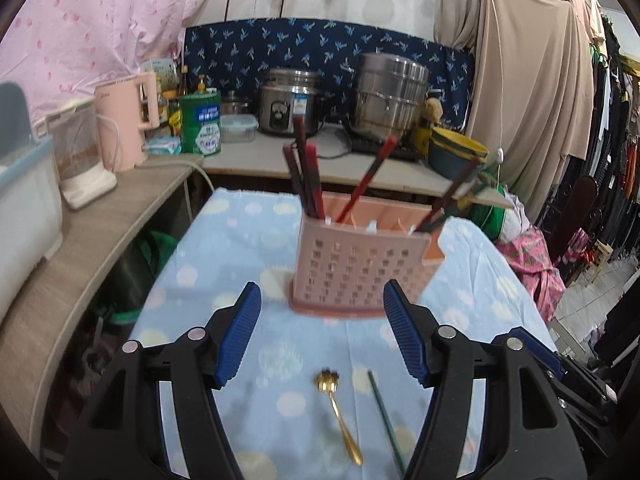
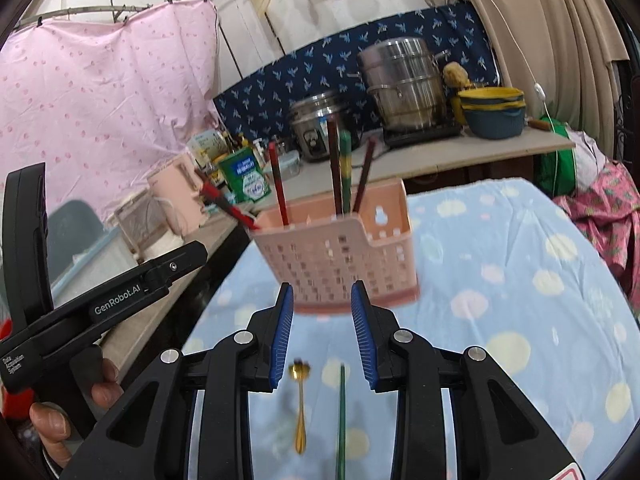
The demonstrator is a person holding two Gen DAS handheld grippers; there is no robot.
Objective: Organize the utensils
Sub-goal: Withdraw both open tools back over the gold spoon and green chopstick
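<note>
Both grippers are hanging over the near edge of the tabletop (image 1: 472, 280), which is covered in a blue spotted cloth, and two utensils are still lying loose on it: a gold spoon (image 1: 338, 416) and a green chopstick (image 1: 386, 420). Both are lying flat, side by side and just apart, with their long axes running roughly away from the cameras toward the pink perforated utensil holder (image 1: 352, 268). The spoon's bowl is pointing at the holder. The left gripper (image 1: 324, 336) is sitting with its jaws wide apart and nothing between them; the spoon is lying below and just ahead of its gap, near centre, with the chopstick off toward its right finger. The right gripper (image 2: 322, 334) is sitting with its jaws partly apart, also empty; the chopstick is running almost straight down the middle of its gap and the spoon is sitting nearer its left finger. So I'm reading it as left for the spoon and right for the chopstick, each coming down along the utensil's length. The holder is standing upright beyond both, already carrying several red chopsticks (image 1: 306, 168) plus a green-and-yellow one (image 2: 346, 172); motion blur is making the compartment count unclear, probably three.
</note>
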